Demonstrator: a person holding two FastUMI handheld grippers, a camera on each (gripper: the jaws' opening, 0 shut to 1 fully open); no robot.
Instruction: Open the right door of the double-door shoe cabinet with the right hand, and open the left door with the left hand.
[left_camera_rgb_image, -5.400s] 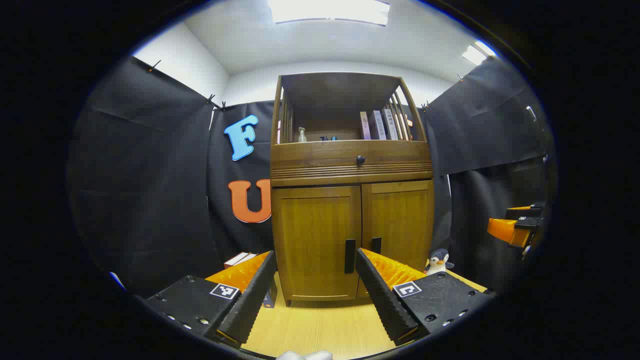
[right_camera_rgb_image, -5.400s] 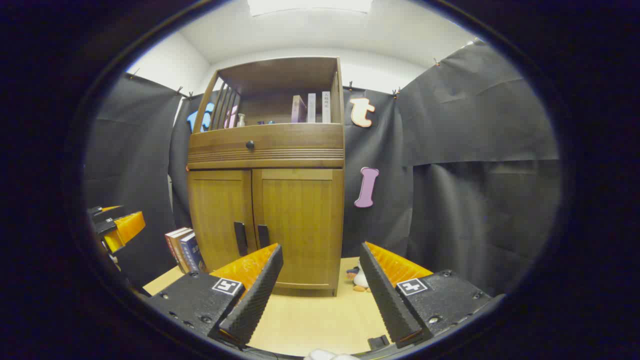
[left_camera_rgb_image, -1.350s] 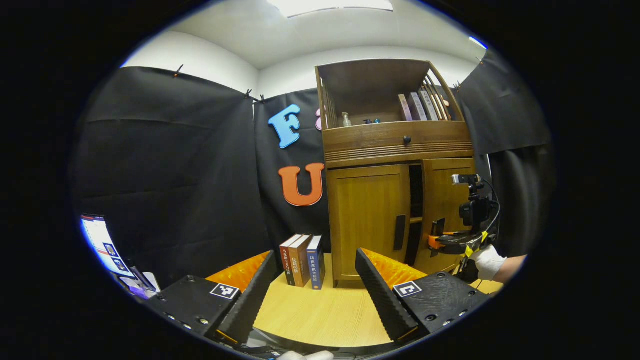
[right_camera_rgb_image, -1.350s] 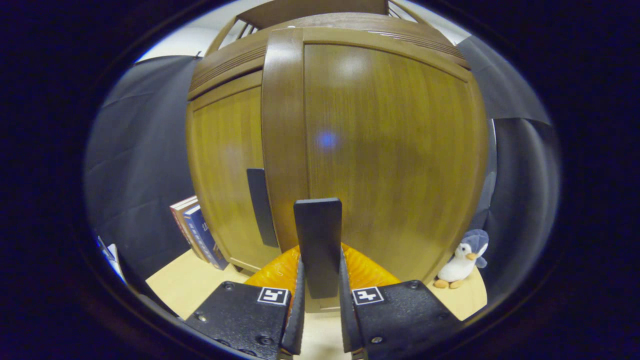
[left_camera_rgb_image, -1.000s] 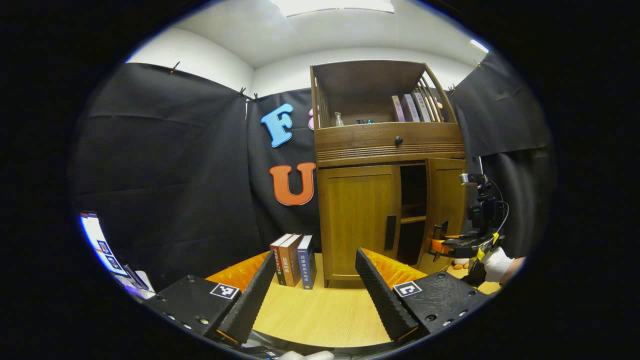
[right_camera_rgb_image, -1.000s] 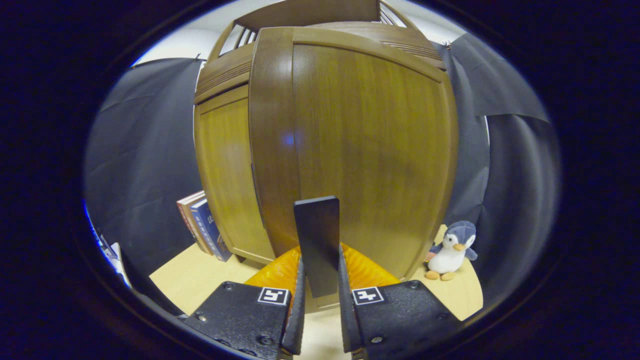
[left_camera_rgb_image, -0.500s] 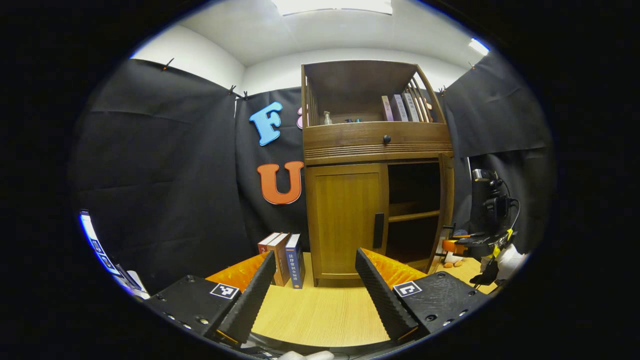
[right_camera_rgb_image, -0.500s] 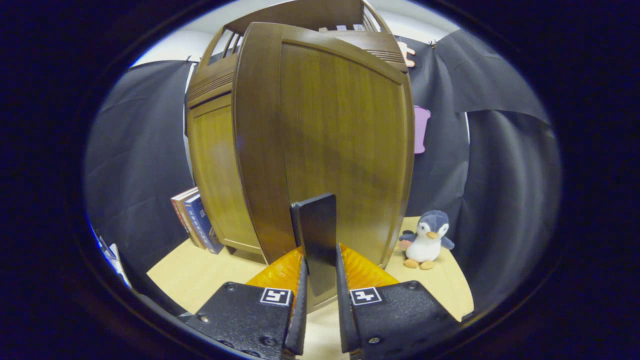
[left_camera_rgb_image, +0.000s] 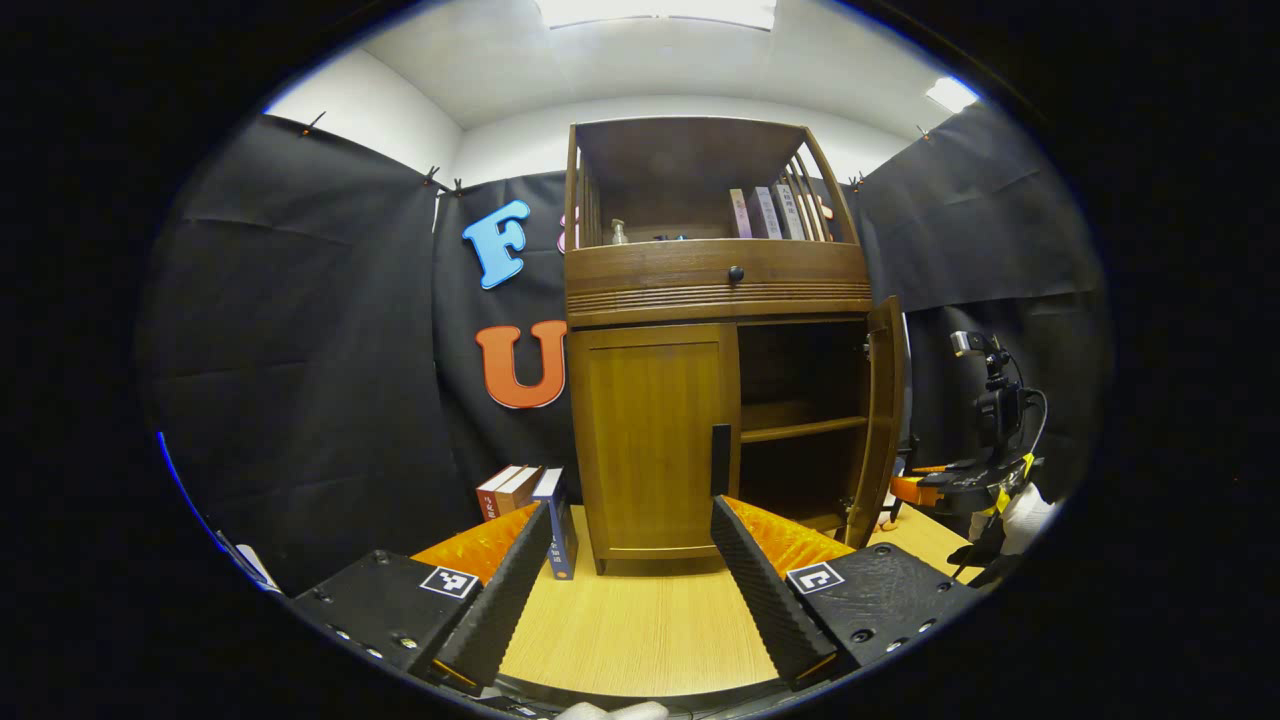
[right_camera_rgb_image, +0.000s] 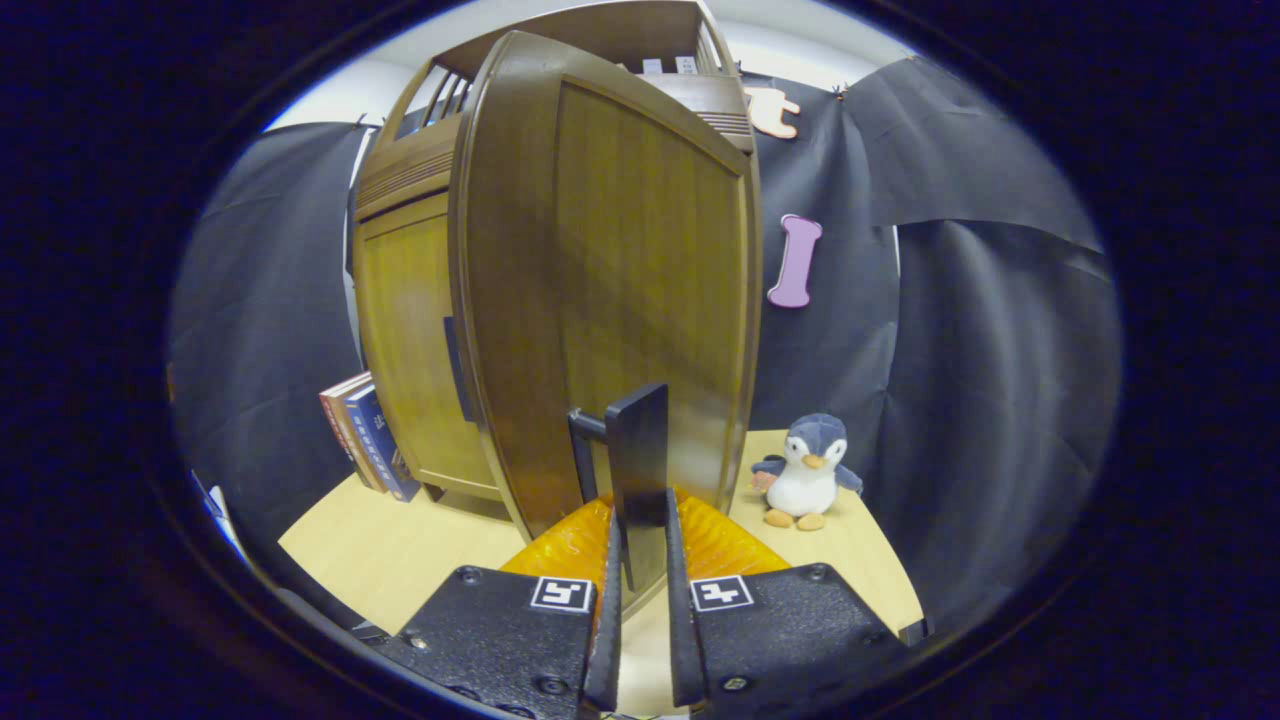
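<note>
Pinching the right door's handle (right_camera_rgb_image: 640, 470) between both fingers, the right gripper (right_camera_rgb_image: 640, 560) holds the right door (right_camera_rgb_image: 610, 290) swung well out from the shoe cabinet (left_camera_rgb_image: 715, 290), its dark shelves exposed. The left door (left_camera_rgb_image: 652, 440) is shut, flush with the cabinet front. Its left handle (left_camera_rgb_image: 721, 460), a slim dark bar standing upright along the door's inner edge, lies straight ahead of the left gripper (left_camera_rgb_image: 632, 570) and slightly to its right, apart from it. That gripper's fingers are spread wide around nothing. It is the nearer one to that handle, so the next move likely calls for advancing and straddling the upright bar sideways.
</note>
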